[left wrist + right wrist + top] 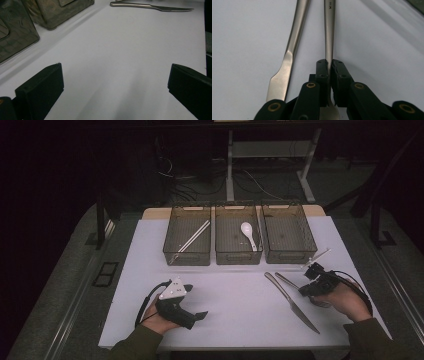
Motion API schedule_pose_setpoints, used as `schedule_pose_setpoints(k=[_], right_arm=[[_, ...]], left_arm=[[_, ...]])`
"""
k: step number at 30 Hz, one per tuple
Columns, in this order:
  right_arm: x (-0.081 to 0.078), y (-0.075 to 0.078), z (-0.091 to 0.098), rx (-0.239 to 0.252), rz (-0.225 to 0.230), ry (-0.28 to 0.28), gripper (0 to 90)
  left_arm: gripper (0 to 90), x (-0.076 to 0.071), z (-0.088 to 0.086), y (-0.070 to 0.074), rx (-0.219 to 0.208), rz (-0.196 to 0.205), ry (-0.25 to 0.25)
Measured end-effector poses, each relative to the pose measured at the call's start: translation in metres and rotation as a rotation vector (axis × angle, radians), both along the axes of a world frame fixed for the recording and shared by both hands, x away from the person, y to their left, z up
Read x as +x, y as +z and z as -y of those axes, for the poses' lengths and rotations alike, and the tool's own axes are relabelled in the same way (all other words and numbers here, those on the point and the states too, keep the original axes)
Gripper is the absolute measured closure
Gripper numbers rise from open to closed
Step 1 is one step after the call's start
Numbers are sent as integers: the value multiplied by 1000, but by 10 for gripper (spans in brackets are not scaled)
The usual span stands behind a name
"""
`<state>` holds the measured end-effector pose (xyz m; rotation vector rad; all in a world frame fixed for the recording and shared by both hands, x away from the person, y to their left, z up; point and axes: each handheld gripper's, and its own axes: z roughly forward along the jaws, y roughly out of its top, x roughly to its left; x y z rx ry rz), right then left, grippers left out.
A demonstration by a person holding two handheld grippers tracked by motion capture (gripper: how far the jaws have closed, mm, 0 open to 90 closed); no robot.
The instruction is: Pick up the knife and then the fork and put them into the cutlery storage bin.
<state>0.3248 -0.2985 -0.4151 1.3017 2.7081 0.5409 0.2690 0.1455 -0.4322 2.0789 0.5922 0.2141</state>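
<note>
The right gripper is closed on the thin handle of a metal utensil that lies on the table. A knife lies just to its left. The left gripper rests far off to the left. Three bins sit in a row behind both: chopsticks in the left bin, a spoon in the middle bin, and the right bin behind the right gripper.

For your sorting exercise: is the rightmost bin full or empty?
Empty: the rightmost bin shows a bare floor in the high view.
</note>
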Motion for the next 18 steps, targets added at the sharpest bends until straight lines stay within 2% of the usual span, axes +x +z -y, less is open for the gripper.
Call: schedule_pose_setpoints(k=[7,18], right_arm=[[-4,6,12,76,25,-21,838],[-6,12,26,158,73,-58,838]], left_arm=[[0,0,0,0,-2,1,0],[0,0,0,1,2,4,-2]])
